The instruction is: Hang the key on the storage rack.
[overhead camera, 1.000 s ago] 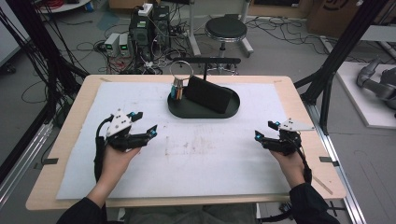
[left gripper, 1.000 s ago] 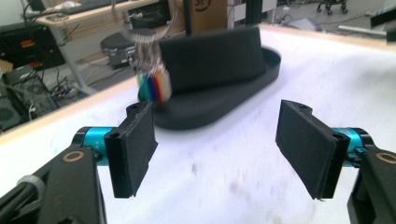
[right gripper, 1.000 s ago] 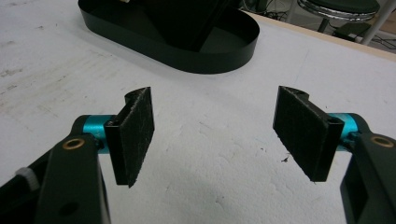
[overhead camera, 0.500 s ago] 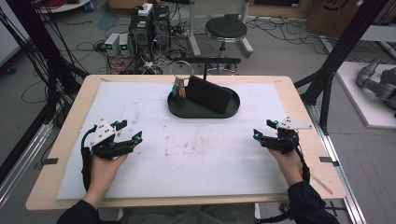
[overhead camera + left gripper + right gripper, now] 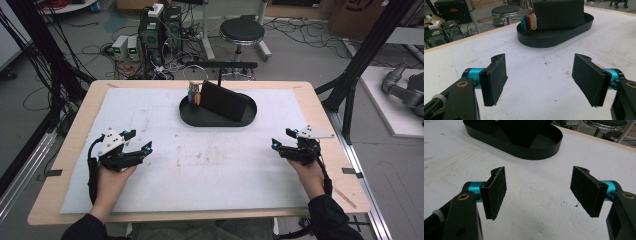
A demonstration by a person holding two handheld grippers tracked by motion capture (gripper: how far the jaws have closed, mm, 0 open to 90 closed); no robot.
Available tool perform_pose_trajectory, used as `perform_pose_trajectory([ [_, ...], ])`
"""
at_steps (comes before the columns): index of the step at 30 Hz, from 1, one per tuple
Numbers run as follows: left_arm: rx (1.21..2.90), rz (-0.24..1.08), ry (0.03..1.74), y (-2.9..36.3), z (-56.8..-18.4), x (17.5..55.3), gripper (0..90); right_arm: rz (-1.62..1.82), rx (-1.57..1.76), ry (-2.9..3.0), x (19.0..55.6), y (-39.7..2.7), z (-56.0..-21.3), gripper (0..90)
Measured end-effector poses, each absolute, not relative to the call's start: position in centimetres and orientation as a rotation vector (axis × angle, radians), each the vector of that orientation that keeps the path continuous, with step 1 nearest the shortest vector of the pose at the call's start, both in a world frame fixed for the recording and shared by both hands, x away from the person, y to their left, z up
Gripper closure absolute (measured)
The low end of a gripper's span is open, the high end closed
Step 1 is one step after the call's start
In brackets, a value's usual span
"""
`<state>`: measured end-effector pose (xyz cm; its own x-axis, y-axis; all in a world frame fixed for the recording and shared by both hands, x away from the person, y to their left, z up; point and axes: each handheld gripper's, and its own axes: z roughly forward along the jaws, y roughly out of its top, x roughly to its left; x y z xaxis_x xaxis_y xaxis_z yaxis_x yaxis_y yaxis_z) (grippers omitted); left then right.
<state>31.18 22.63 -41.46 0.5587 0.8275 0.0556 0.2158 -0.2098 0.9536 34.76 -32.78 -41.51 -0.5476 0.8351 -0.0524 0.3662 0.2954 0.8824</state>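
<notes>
- Left gripper [image 5: 141, 145]: jaws spread wide, nothing between them; low over the white mat [image 5: 200, 165], well short of the tray.
- Right gripper [image 5: 281, 141]: jaws likewise wide apart and empty; low over the mat at the opposite side, also well apart from the tray.
- Black oval tray [image 5: 200, 118]: ahead of both grippers, roughly midway between them, at the far part of the mat.
- Black case [image 5: 225, 101]: standing inside the tray, leaning, untouched by either gripper.
- Bunch of keys [image 5: 527, 21] with coloured tags: hanging on a ring at the tray's end nearer the left gripper, just beside the case; support of the ring not clear.
- Progress, as judged: no handling begun; no item gripped, lifted or shifted out of the tray.
- Remaining, as judged: approach to the tray, grip on keys or case, and all subsequent work.
</notes>
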Motion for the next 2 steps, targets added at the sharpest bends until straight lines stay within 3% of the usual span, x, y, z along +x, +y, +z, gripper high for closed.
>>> perform_pose_trajectory([
  [2, 1.721, 0.713, 0.869, 22.56, -41.40, 31.22, 26.6, 1.196, 1.070, 2.053, 34.74, -32.88, -41.51, 29.6],
])
